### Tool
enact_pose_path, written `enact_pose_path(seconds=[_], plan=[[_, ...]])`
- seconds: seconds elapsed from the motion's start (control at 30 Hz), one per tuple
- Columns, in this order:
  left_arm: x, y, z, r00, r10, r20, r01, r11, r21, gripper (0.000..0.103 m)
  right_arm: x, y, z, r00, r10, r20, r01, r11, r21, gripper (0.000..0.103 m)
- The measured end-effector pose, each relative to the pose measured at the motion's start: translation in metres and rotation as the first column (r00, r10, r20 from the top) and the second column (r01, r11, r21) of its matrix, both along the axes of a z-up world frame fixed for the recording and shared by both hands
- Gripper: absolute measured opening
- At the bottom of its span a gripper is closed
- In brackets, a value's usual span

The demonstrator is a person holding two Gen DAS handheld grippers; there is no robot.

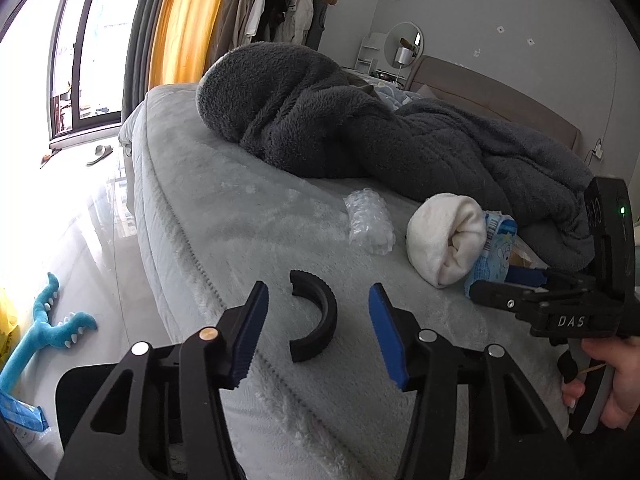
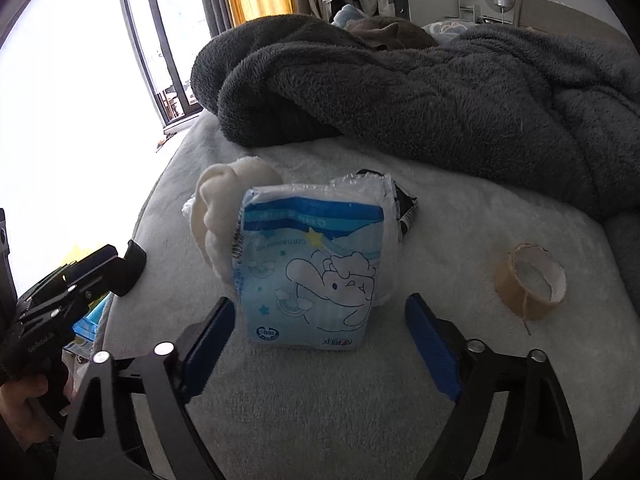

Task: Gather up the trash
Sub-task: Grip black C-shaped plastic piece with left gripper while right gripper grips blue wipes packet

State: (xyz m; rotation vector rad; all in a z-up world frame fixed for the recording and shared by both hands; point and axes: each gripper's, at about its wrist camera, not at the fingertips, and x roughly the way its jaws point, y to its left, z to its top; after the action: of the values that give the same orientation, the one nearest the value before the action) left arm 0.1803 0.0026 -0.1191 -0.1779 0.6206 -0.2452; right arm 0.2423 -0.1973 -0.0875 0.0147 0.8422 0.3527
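A blue-and-white tissue packet [image 2: 316, 276] with a cartoon print stands on the pale bed cover [image 2: 320, 400], between the open fingers of my right gripper [image 2: 320, 332]; the pads are apart from it. It also shows in the left wrist view [image 1: 494, 248], beside a rolled white sock [image 1: 444, 236]. My left gripper [image 1: 316, 320] is open around a black half-ring [image 1: 314, 316] near the bed edge. A crumpled clear plastic wrap [image 1: 368, 220] lies further in. A brown tape roll [image 2: 530, 284] lies to the right.
A dark grey fleece blanket [image 1: 360, 120] is heaped across the bed [image 1: 224, 216]. A blue plush toy [image 1: 44, 328] and a blue packet [image 1: 20, 416] lie on the floor at the left. A black crumpled wrapper [image 2: 406, 204] sits behind the tissue packet.
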Motion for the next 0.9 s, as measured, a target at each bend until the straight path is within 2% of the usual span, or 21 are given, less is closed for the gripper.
enact_pose_path(seconds=[0.23,0.3,0.77,0.9], plan=[[0.007,-0.002,-0.004,1.000,0.010,0.003,-0.010,1.000,-0.014,0.049,0.003,0.001,-0.002,1.000,-0.004,-0.004,0.004,1.000,-0.005,0.060],[0.009,-0.003,-0.006,1.000,0.011,0.003,-0.011,1.000,-0.013,0.046,0.003,0.000,-0.001,1.000,-0.001,-0.004,0.001,1.000,0.000,0.057],[0.017,-0.009,-0.012,0.999,0.033,-0.009,-0.033,0.999,-0.023,0.038,-0.003,-0.015,0.009,1.000,0.010,0.013,-0.010,0.999,0.048,0.054],[0.021,-0.011,-0.014,0.998,0.055,-0.023,-0.055,0.998,-0.014,0.030,-0.003,-0.023,0.009,1.000,0.011,0.003,-0.011,0.998,0.063,0.053]])
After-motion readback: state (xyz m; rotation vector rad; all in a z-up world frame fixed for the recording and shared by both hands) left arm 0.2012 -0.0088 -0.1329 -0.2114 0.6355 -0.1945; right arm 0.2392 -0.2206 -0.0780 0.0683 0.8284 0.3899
